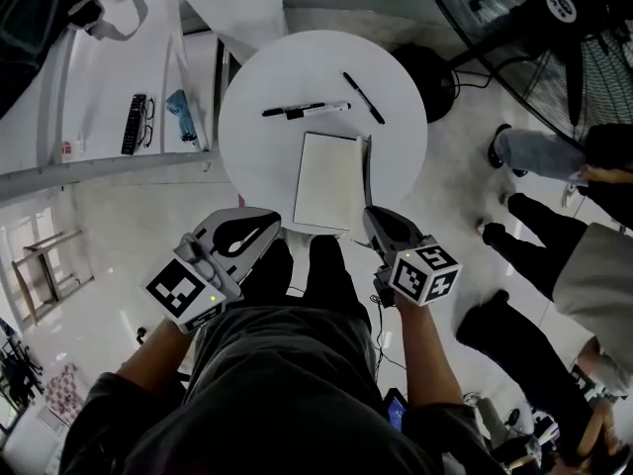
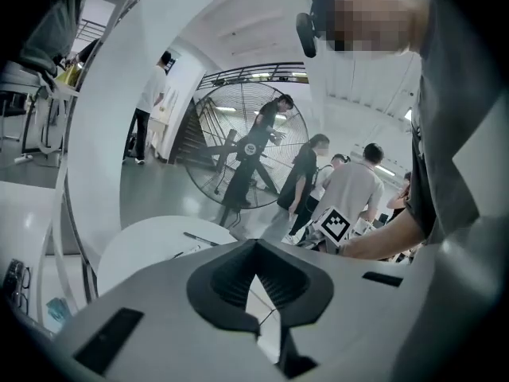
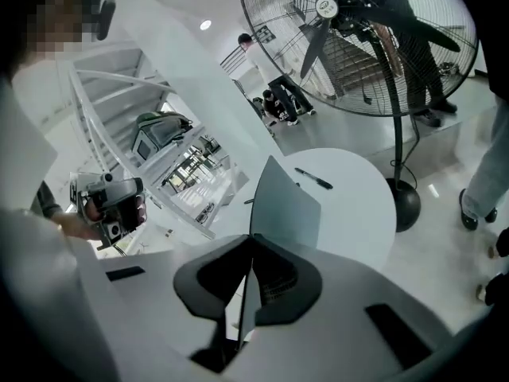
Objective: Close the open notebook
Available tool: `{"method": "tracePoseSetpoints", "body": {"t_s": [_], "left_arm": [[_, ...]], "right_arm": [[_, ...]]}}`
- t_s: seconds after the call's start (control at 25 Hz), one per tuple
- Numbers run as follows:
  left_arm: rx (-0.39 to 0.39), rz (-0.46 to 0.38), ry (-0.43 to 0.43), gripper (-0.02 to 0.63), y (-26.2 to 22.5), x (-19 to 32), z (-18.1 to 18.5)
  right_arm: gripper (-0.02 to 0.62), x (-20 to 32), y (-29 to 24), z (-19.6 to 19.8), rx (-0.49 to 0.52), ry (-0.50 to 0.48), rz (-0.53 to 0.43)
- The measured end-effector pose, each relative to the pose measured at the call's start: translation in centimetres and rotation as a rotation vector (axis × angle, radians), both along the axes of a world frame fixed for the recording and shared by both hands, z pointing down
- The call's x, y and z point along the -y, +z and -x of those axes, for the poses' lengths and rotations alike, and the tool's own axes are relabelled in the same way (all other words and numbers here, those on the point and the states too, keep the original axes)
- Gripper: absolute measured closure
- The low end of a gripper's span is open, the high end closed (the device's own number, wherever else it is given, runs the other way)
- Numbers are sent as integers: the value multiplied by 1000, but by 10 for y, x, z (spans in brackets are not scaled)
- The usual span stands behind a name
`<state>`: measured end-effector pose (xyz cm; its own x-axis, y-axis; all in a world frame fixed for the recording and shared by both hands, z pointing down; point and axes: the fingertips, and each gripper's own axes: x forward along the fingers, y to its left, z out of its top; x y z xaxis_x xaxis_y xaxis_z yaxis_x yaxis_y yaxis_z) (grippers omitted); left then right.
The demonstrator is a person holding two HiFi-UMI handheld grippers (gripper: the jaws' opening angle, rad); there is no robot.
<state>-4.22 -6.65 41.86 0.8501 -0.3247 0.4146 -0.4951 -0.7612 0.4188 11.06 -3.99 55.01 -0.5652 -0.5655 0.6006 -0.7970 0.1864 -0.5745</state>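
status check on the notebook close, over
Right tongs shut on the notebook cover, standing upright beside the white page. Left tongs shut, empty. Marker and pen lie beyond it, off the page.

Round white surface (image 1: 259,146) | white notebook (image 1: 329,180) at near edge | marker (image 1: 305,111) and black pen (image 1: 363,97) toward far edge
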Motion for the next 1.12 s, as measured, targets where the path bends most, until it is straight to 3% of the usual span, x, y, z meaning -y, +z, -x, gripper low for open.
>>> {"method": "tracePoseSetpoints", "body": {"t_s": [0.68, 1.12], "left_arm": [[29, 47, -132, 600, 18, -9, 59], [34, 74, -203, 600, 28, -12, 92]], "right_arm": [[565, 16, 42, 79, -107, -197, 15], [563, 21, 81, 108, -218, -276, 52]]}}
